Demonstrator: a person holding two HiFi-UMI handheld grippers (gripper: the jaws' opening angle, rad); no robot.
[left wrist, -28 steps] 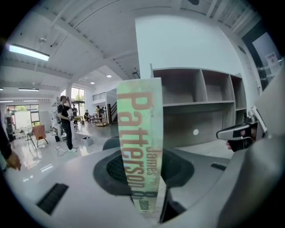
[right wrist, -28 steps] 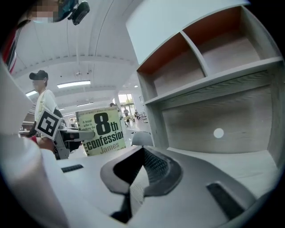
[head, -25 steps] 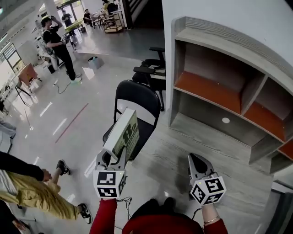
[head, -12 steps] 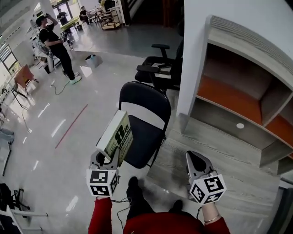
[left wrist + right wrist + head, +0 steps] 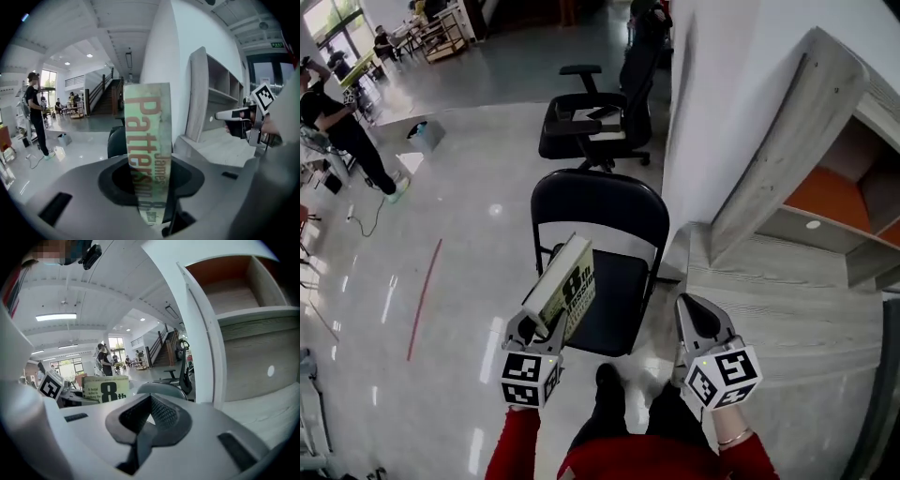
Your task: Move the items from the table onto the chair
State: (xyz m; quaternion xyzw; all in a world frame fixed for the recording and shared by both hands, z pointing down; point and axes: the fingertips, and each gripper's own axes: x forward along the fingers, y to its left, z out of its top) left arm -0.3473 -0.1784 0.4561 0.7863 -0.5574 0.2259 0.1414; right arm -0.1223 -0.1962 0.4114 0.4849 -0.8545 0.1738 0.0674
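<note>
My left gripper (image 5: pixel 536 330) is shut on a green paperback book (image 5: pixel 565 289) and holds it upright, tilted, over the left front of a black folding chair (image 5: pixel 602 208). In the left gripper view the book's spine (image 5: pixel 148 140) stands between the jaws, with the chair's back (image 5: pixel 115 140) behind it. My right gripper (image 5: pixel 697 324) hangs to the right of the chair seat (image 5: pixel 619 305); its jaws are shut with nothing in them. The right gripper view shows the closed pads (image 5: pixel 151 414), the book's cover (image 5: pixel 106 390) at left and the chair's back (image 5: pixel 163 390) ahead.
A black swivel office chair (image 5: pixel 589 120) stands behind the folding chair. A white wall corner (image 5: pixel 712 112) and a grey wooden shelf unit (image 5: pixel 811 202) rise on the right. A person (image 5: pixel 337 122) stands far off at the left on the glossy floor. My own shoe (image 5: pixel 608 384) is below the seat.
The view has swung so the folding chair is now straight ahead and closer. The book stays in the left gripper, now over the seat's left front. The right gripper is still shut.
</note>
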